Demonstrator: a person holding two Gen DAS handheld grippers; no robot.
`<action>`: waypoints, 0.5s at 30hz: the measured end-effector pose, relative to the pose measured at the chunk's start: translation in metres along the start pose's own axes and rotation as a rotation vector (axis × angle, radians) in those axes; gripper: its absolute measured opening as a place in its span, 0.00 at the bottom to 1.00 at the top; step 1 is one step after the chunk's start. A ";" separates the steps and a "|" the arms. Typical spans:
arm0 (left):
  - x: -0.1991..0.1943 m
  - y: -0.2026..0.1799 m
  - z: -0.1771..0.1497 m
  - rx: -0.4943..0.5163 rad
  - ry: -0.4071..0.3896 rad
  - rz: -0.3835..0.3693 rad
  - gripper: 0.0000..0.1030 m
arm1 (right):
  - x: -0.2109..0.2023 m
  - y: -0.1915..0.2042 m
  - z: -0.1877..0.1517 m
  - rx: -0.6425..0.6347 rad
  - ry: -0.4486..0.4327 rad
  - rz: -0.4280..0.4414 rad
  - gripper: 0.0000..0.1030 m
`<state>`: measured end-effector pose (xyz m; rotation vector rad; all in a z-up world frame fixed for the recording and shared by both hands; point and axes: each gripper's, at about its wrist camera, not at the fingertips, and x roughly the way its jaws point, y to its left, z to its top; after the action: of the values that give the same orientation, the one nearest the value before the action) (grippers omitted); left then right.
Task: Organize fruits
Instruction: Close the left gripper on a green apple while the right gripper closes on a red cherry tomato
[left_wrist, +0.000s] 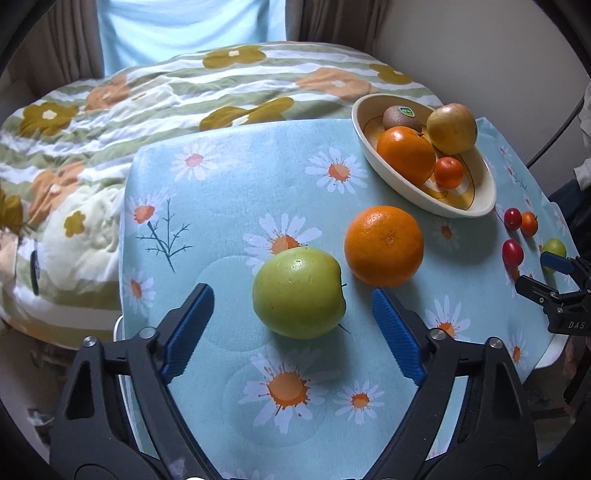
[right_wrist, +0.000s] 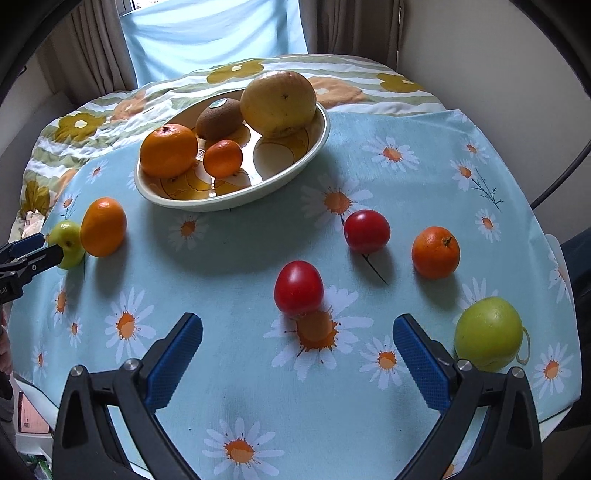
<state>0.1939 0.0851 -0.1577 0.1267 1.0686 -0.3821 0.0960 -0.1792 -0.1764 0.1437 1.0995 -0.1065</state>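
In the left wrist view a green apple lies on the daisy cloth between the blue pads of my left gripper. The jaws are open, with a gap on both sides of the apple. A big orange sits just beyond it. In the right wrist view my right gripper is open and holds nothing; a red tomato lies just ahead of its fingertips. Farther off lie a second tomato, a mandarin and another green apple. The oval bowl holds an orange, a small mandarin, a kiwi and a yellowish apple.
The small table wears a light blue daisy cloth. A bed with a flowered quilt lies behind and to the left of it. A curtained window is at the back. The bowl stands at the table's far side. My right gripper shows at the right edge.
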 end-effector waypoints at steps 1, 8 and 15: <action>0.003 0.001 0.001 0.000 0.008 -0.005 0.84 | 0.001 0.000 0.000 0.005 0.003 -0.003 0.97; 0.015 0.000 0.004 0.008 0.036 -0.044 0.71 | 0.011 0.006 -0.001 0.010 0.028 -0.016 0.86; 0.022 0.004 0.000 0.007 0.063 -0.064 0.59 | 0.017 0.011 0.002 0.017 0.037 -0.021 0.73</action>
<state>0.2047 0.0833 -0.1767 0.1117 1.1358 -0.4416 0.1068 -0.1690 -0.1901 0.1499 1.1376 -0.1330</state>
